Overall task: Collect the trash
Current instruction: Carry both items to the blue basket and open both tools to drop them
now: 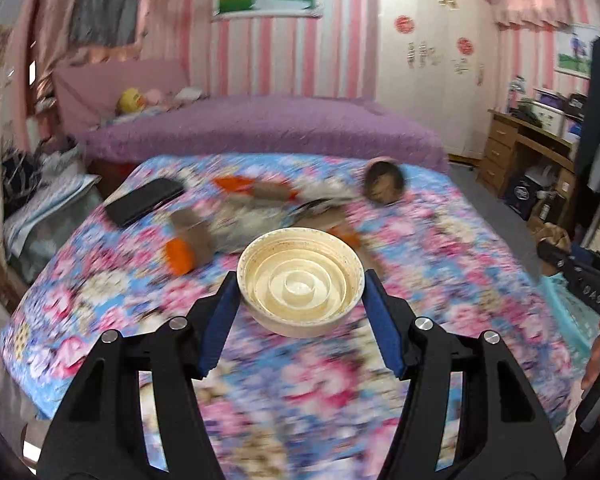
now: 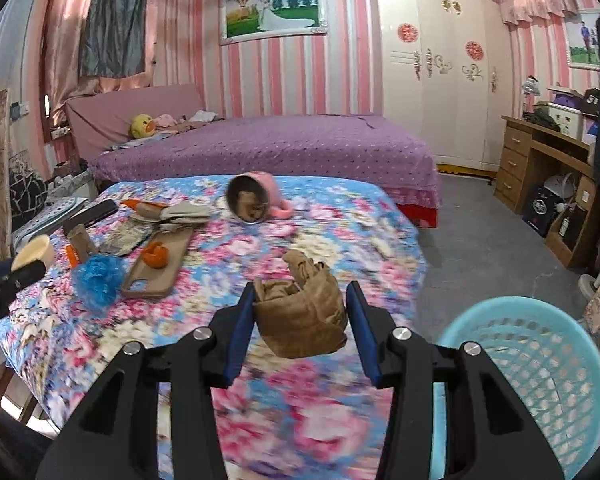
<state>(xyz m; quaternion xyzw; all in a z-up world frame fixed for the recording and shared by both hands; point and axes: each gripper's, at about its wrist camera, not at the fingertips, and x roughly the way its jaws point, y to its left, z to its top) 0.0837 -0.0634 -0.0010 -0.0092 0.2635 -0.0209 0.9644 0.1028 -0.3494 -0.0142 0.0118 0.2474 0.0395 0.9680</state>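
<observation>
My left gripper (image 1: 300, 300) is shut on a cream plastic lid (image 1: 300, 280) and holds it above the floral cover (image 1: 440, 240). The lid also shows at the left edge of the right wrist view (image 2: 34, 252). My right gripper (image 2: 300, 312) is shut on a crumpled brown paper wad (image 2: 304, 316), held above the cover near its right edge. The turquoise mesh basket (image 2: 540, 368) stands low at the right, beside the right gripper. Other litter lies further back: a blue wad (image 2: 98, 278), orange peel (image 2: 156, 254) on a brown tray (image 2: 160, 268), cardboard bits (image 2: 80, 240).
A pink mug (image 2: 256, 198) lies on its side at the far end of the cover. A black flat case (image 2: 90, 214) lies at the far left. A purple bed (image 2: 280, 144) is behind, a wooden desk (image 2: 540, 160) at the right, grey floor (image 2: 472, 240) between.
</observation>
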